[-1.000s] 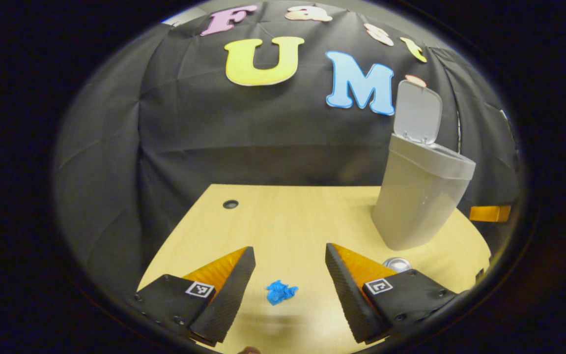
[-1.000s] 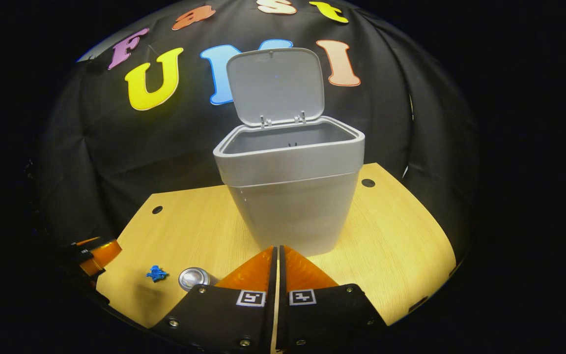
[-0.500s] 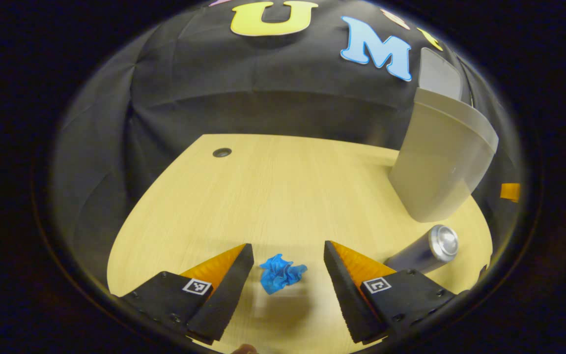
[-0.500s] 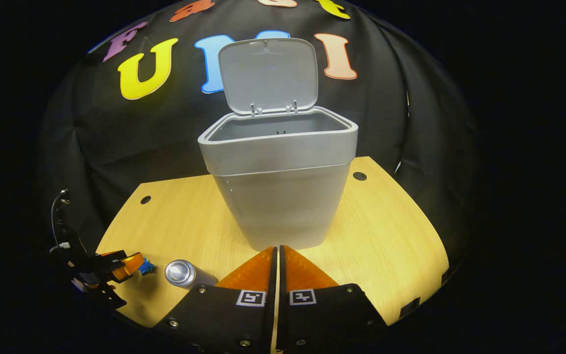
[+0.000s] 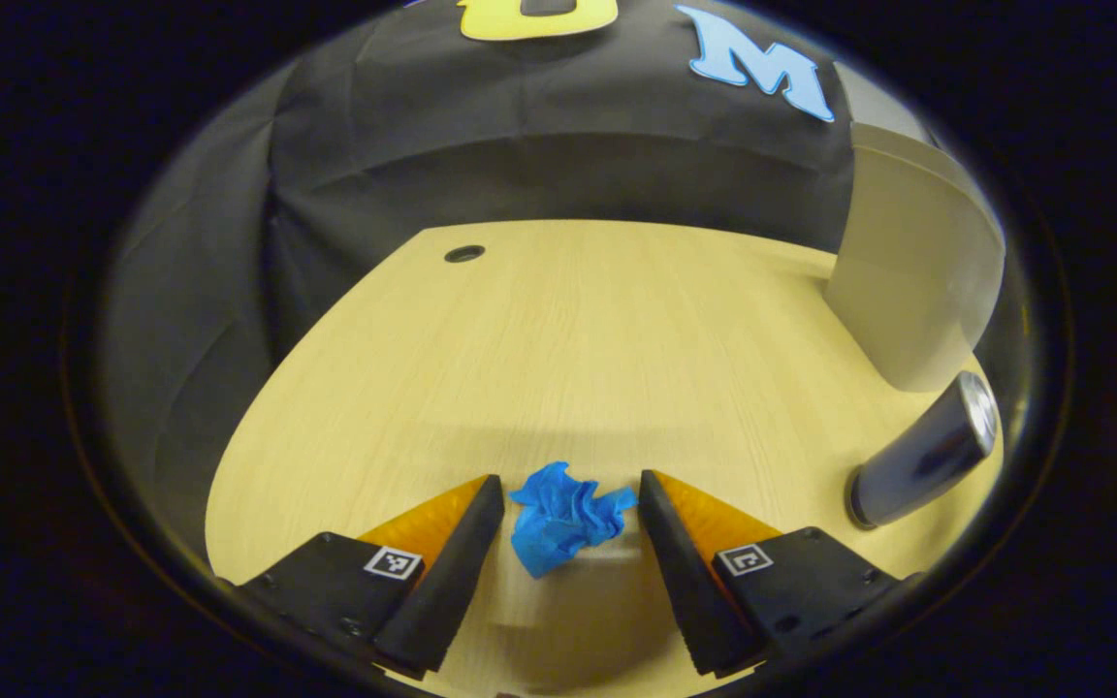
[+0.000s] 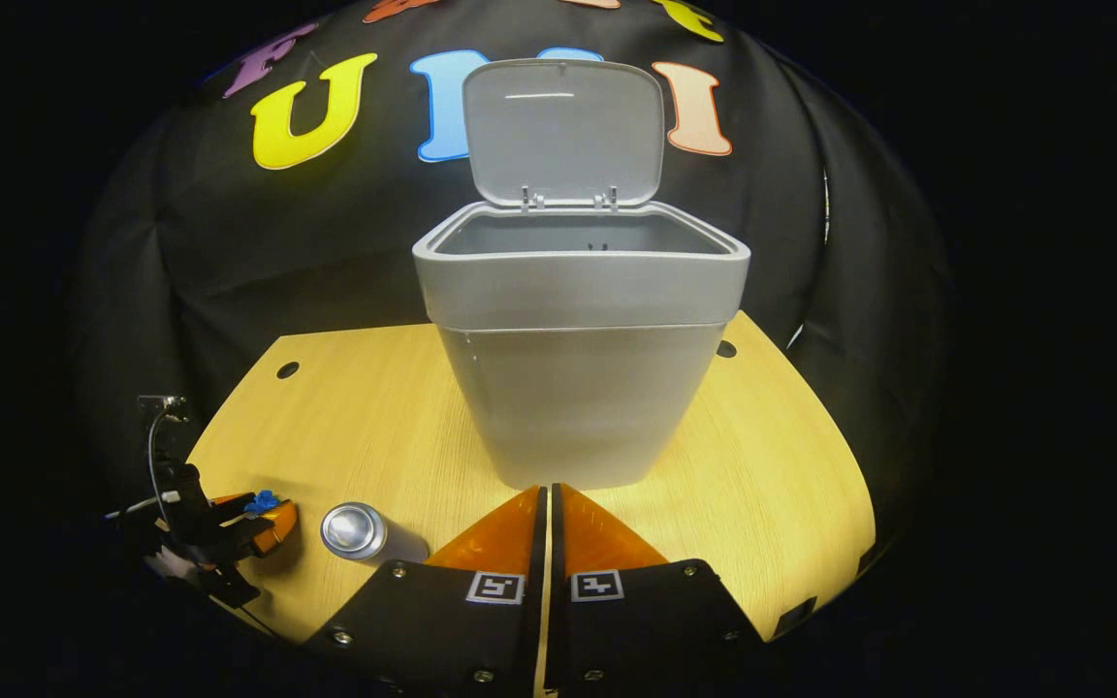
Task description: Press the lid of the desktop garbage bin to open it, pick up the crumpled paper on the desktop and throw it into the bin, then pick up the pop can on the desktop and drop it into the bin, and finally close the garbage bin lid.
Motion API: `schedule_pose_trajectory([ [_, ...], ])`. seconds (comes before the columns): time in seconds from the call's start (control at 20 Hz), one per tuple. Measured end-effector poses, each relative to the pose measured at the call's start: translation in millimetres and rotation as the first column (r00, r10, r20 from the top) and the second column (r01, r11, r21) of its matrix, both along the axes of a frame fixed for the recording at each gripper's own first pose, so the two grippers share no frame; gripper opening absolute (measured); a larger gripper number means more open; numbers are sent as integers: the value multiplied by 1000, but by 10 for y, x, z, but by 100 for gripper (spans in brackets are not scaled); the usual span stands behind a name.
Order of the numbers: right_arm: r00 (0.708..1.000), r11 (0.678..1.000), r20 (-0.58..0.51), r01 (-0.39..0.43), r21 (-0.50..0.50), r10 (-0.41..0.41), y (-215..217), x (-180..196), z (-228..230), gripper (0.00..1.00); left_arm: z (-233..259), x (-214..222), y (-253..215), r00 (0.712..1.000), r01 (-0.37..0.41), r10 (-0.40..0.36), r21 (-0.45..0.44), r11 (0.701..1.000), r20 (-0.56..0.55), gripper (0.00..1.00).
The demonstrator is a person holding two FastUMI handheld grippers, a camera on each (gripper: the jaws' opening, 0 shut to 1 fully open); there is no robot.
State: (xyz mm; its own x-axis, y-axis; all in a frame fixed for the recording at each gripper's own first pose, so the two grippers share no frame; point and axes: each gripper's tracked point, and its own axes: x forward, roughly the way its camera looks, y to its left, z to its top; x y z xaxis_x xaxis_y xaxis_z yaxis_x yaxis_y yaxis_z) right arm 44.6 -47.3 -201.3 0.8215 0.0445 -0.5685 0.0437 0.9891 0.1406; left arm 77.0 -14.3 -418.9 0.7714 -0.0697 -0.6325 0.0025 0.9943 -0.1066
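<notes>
One crumpled paper point(image 5: 566, 519), one pop can point(image 5: 919, 454), one open bin point(image 6: 580, 339)

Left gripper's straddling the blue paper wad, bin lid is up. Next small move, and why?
Probably close the left gripper on the crumpled paper. Its fingers are open on either side of the wad, which sits on the desktop between them, apparently not yet squeezed. The bin stands with its lid up, so a lift and carry can follow. The right gripper is shut, near the can.
</notes>
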Motion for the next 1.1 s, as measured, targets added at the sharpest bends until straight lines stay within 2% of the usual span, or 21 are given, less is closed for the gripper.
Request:
schedule_pose_trajectory([
  [0.05, 1000, 1000, -2, -4, 0, 4, 22, -1, -11, 4, 1, 12, 29, 1000, -16, 16, 5, 1000, 4, 100],
  [0.1, 1000, 1000, -4, -11, 0, 11, 43, 6, -10, 4, -2, 19, 33, 1000, -21, 21, 3, 1000, 8, 93],
  [0.15, 1000, 1000, -4, -17, 0, 17, 62, 2, -15, 4, -11, 14, 51, 1000, -24, 24, 16, 1000, 0, 82],
  [0.2, 1000, 1000, -4, -23, 0, 23, 78, 2, -15, 4, -15, 25, 54, 1000, -17, 17, 24, 1000, 4, 84],
  [0.25, 1000, 1000, -5, -26, -1, 26, 86, -7, -22, 4, -16, 22, 69, 1000, -14, 14, 30, 999, -5, 80],
  [0.3, 1000, 1000, -5, -29, -1, 29, 86, -6, -18, 4, -12, 33, 69, 1000, -7, 8, 31, 1000, -11, 45],
  [0.45, 1000, 1000, -4, -30, 0, 30, 77, -7, -22, 4, -18, 42, 78, 999, 4, -1, 76, 997, -35, 20],
  [0.55, 1000, 1000, -1, -26, 4, 26, 64, -8, -12, 4, -9, 51, 76, 999, -3, 7, 89, 996, -40, 20],
  [0.6, 1000, 1000, 3, -23, 6, 23, 51, -9, 0, 4, 23, 66, 73, 999, 1, 3, 88, 996, -47, 26],
  [0.7, 1000, 1000, 5, -23, 1, 23, 27, -24, 4, 4, 111, 103, 150, 999, -12, 17, 112, 994, -40, 13],
  [0.8, 1000, 1000, 7, -26, 2, 26, 18, -30, -7, 4, 297, 192, 214, 999, -50, 51, 79, 996, -16, 13],
  [1.1, 999, 999, 26, -37, 21, 36, 54, -44, 8, 4, 1255, 684, 380, 985, -103, 95, 49, 993, 142, 12],
])
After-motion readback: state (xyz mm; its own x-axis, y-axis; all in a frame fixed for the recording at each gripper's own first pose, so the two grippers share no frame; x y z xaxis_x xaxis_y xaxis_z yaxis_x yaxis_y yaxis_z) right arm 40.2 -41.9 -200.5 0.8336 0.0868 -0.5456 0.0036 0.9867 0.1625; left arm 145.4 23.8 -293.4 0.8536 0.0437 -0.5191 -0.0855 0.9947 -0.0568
